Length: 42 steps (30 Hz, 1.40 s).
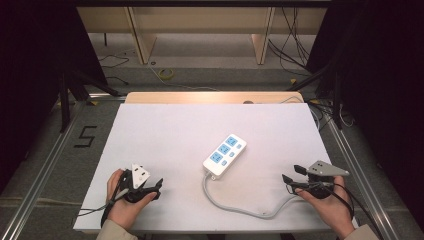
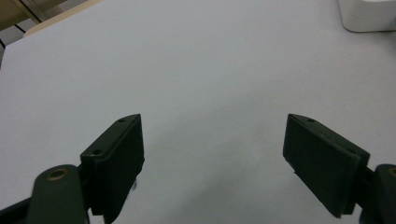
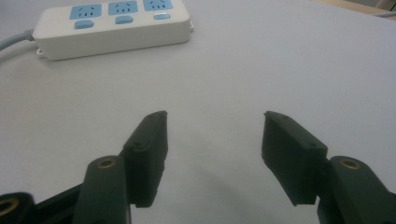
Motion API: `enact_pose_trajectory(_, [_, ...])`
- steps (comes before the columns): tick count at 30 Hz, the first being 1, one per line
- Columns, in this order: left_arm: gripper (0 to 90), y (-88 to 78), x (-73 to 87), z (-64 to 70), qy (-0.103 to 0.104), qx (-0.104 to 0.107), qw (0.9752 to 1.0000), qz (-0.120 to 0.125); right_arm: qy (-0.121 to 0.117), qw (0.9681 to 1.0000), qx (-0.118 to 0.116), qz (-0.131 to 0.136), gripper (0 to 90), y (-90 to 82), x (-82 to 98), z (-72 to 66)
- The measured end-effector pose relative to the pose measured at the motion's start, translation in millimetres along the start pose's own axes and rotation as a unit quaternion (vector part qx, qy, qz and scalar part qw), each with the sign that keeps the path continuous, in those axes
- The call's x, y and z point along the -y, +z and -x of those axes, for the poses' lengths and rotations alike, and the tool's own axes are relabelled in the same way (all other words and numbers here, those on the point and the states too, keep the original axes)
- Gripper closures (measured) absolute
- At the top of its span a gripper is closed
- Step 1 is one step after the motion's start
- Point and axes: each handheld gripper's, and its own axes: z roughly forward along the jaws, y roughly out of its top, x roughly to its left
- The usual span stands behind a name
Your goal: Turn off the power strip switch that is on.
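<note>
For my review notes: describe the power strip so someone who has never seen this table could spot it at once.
On the white table top, look a little right of the middle, between the left tool and the right tool. There lies the power strip, a white bar set at a slant. Its three blue socket faces and the grey cable curling from its near end set it apart.

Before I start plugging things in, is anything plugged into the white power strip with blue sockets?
Empty: the white power strip with blue sockets lies flat on the white table, all three sockets bare.
</note>
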Motion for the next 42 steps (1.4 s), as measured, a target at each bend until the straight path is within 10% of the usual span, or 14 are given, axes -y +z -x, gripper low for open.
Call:
enact_pose_trajectory(7, [20.4,1.0,-1.1,1.3,0.003,0.002,1.0000,0.001,-0.015,0.9999,0.004,-0.001,48.9,-1.9,-0.9,-1.0])
enact_pose_trajectory(16, [20.8,1.4,-1.0,1.4,0.000,0.002,1.0000,0.001,-0.043,0.9987,-0.003,-0.027,88.3,-3.7,-13.0,-0.1])
enact_pose_trajectory(42, [21.4,2.3,-2.2,3.1,0.006,0.002,1.0000,-0.007,-0.059,0.9963,-0.016,-0.061,90.0,18.3,-54.4,-1.8])
